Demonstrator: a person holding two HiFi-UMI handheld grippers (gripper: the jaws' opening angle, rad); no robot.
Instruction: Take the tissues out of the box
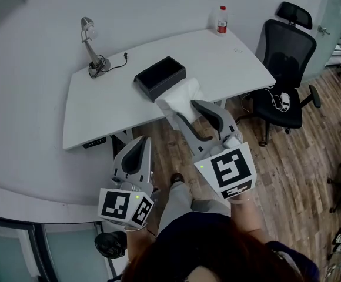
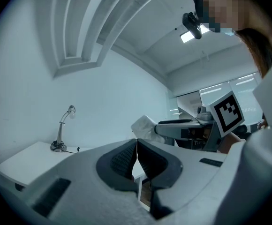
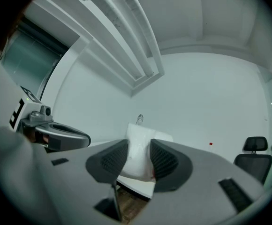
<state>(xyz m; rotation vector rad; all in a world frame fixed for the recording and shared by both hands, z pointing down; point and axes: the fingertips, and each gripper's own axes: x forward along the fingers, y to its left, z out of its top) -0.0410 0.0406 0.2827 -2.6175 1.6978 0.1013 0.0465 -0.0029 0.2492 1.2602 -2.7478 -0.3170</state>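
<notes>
Already we have the tissues [image 1: 180,96] between the fingers [image 3: 111,159] of our right gripper [image 1: 186,110], which are clenched on the white bundle from both sides. The black box [image 1: 160,77] sits just beyond those fingers on the table [image 1: 100,110]. Its inside looks dark and empty to us, so we judge the main step done: the bundle is out and held in the air over the table's near edge. What is left, as we read it, is to set the tissues down somewhere and let go. Our left gripper [image 1: 141,143] hangs to the left of the right fingers, its own fingers pressed together on nothing.
</notes>
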